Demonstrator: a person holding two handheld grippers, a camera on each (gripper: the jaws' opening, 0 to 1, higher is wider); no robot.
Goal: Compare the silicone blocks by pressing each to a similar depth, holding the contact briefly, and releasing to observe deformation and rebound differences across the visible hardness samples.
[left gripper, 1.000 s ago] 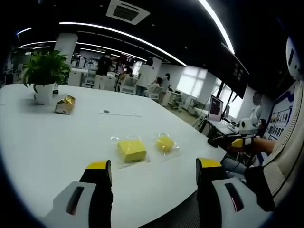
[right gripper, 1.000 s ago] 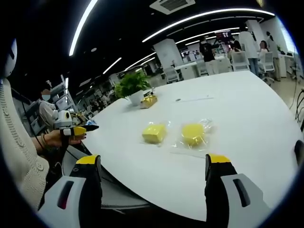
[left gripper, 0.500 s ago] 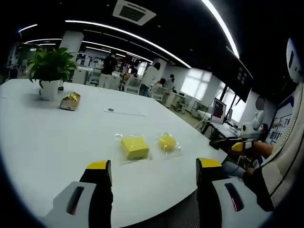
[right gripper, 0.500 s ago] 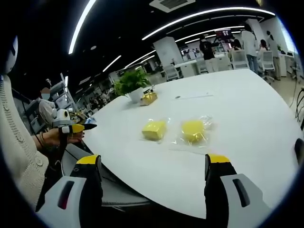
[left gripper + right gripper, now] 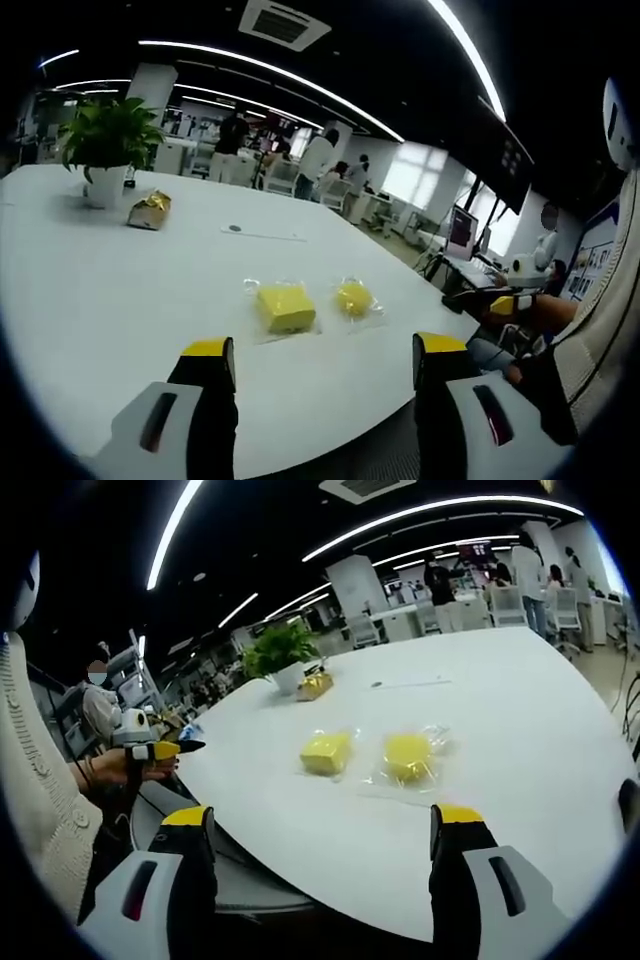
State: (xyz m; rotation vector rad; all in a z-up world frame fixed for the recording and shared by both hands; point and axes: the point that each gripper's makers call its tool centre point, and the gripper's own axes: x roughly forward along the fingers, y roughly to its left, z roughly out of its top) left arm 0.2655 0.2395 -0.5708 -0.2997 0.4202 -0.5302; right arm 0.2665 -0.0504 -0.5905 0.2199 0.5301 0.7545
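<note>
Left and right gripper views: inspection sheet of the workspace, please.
Surface: large white rounded table, mostly bare.
Job's things: two yellow silicone blocks in clear plastic bags, side by side near the edge; a square block and a rounder block. Neither touched.
Clutter: green potted plant in a white pot, gold foil packet, a thin flat item farther back.
Grippers: left tongs open, short of the table; right tongs open, also short of it.
Cables: nothing seen.
Surroundings: open office, ceiling strip lights, people standing in the background.
</note>
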